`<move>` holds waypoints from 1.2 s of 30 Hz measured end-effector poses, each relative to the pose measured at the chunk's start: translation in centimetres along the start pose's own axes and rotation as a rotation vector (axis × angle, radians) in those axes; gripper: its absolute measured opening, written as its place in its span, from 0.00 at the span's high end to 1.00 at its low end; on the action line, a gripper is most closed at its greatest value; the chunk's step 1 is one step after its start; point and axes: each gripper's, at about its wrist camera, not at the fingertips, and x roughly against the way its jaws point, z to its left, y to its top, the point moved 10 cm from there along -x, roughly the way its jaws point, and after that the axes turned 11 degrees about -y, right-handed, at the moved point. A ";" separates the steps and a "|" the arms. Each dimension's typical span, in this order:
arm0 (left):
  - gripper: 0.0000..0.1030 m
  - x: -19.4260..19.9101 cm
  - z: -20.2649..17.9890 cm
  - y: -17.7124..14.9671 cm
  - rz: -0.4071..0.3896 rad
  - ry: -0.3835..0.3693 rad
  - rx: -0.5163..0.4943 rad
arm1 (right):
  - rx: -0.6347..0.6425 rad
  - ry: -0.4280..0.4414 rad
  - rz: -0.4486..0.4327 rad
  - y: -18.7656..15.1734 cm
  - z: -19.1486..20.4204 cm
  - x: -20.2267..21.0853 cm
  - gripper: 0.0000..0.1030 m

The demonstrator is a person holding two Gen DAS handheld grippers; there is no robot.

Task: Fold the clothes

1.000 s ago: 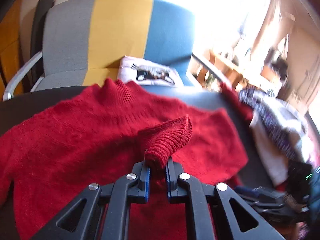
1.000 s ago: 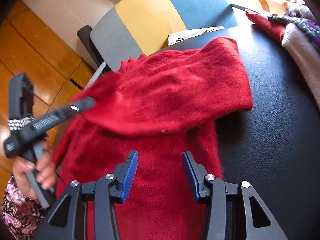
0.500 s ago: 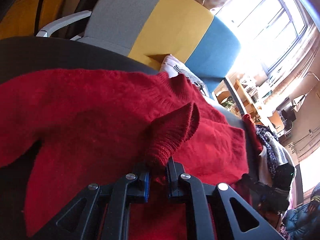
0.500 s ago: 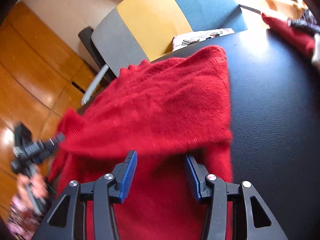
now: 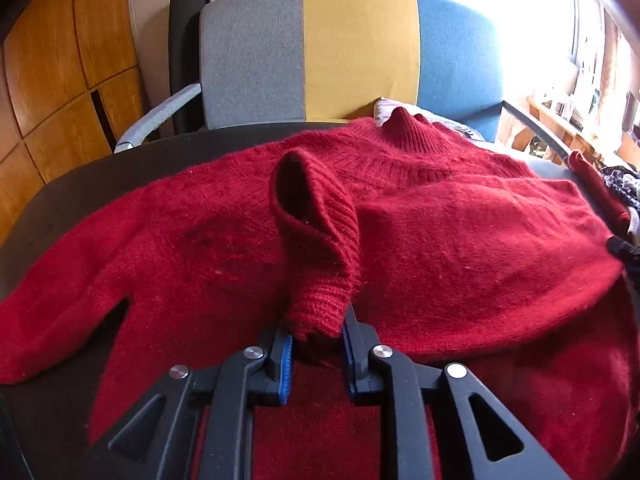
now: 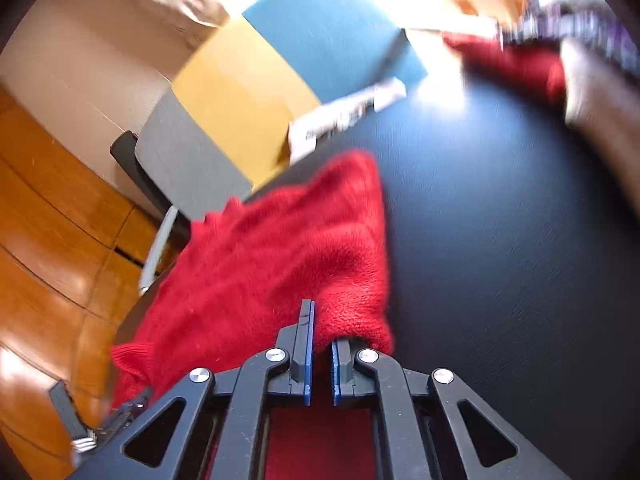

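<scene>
Nearest in the left wrist view, the left gripper [image 5: 317,335] has the ribbed cuff [image 5: 316,240] of the red sweater [image 5: 460,232] between its blue pads; its jaws have just been opening, and the cuff now sits loosely in a wider gap than half a second ago, when it was pinched tight. Beyond the cuff the sweater lies spread on the black table [image 5: 60,200], its collar [image 5: 412,130] at the table's far edge, one sleeve stretched toward the left edge and the other side folded over the body. Behind the table stands the grey, yellow and blue chair [image 5: 356,48]. Only this view shows the collar and the whole spread of the garment.

The right wrist view is blurred by motion. The right gripper [image 6: 322,340] has just closed: its jaws, spread wide over the knit half a second ago, are now pressed together on a fold at the sweater's [image 6: 272,260] right edge. Only this view shows the bare tabletop [image 6: 520,240] to the right of the sweater, and a heap of other clothes [image 6: 520,64] at the table's far right corner, too smeared to tell apart. The chair [image 6: 248,92] lies beyond the sweater here too.
</scene>
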 end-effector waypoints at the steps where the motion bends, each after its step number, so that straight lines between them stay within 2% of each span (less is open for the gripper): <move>1: 0.77 -0.1 0.1 0.0 0.000 0.008 0.000 | 0.026 -0.029 -0.011 0.0 0.0 0.2 0.94; 4: 0.72 0.0 0.6 0.1 0.000 0.027 0.011 | 0.061 -0.106 0.051 -1.0 -0.4 -1.3 0.94; 6: 0.71 0.1 0.8 0.1 -0.001 0.027 0.019 | 0.053 -0.097 0.058 -1.1 -0.5 -1.4 0.94; 9: 0.70 -0.1 0.8 0.0 -0.001 0.025 0.027 | 0.085 -0.118 0.083 -1.3 -0.4 -0.3 0.83; 11: 0.70 -0.1 0.8 0.0 -0.003 0.029 0.027 | 0.110 -0.149 0.093 -1.6 -0.6 1.0 0.81; 14: 0.70 -0.1 0.8 0.0 -0.006 0.037 0.026 | 0.169 -0.252 0.000 -0.9 -1.0 4.3 0.79; 16: 0.70 -0.1 0.8 0.0 -0.007 0.040 0.025 | 0.204 -0.268 -0.089 -0.1 -0.3 6.0 0.78; 17: 0.70 -0.1 0.8 0.0 -0.007 0.041 0.025 | 0.231 -0.265 -0.134 0.5 0.8 6.6 0.73; 18: 0.70 -0.1 0.8 0.0 -0.007 0.039 0.027 | 0.270 -0.250 -0.158 1.0 2.0 6.6 0.64; 19: 0.70 -0.1 0.8 0.0 -0.007 0.037 0.029 | 0.320 -0.225 -0.154 1.1 3.6 6.0 0.60; 21: 0.70 -0.1 0.8 0.1 -0.007 0.033 0.033 | 0.404 -0.192 -0.112 0.9 6.6 3.4 0.59; 24: 0.69 -0.1 0.8 0.1 -0.006 0.032 0.035 | 0.515 -0.203 -0.030 -0.4 9.1 -0.8 0.59; 26: 0.69 -0.1 0.8 0.1 -0.006 0.034 0.034 | 0.576 -0.255 0.020 -1.3 8.9 -3.4 0.60; 28: 0.69 -0.1 0.8 0.1 -0.005 0.036 0.033 | 0.597 -0.285 0.027 -1.8 8.1 -4.7 0.59; 30: 0.69 -0.1 0.8 0.1 -0.003 0.039 0.032 | 0.592 -0.298 -0.013 -1.8 7.0 -4.5 0.56; 34: 0.69 0.3 1.2 0.2 0.002 0.048 0.037 | 0.563 -0.281 -0.029 -1.7 6.6 -4.6 0.56; 35: 0.70 0.4 1.7 0.3 0.003 0.059 0.044 | 0.565 -0.285 -0.032 -1.7 6.6 -4.7 0.56; 36: 0.70 0.6 3.0 0.4 0.002 0.099 0.056 | 0.564 -0.283 -0.033 -1.7 6.7 -4.7 0.56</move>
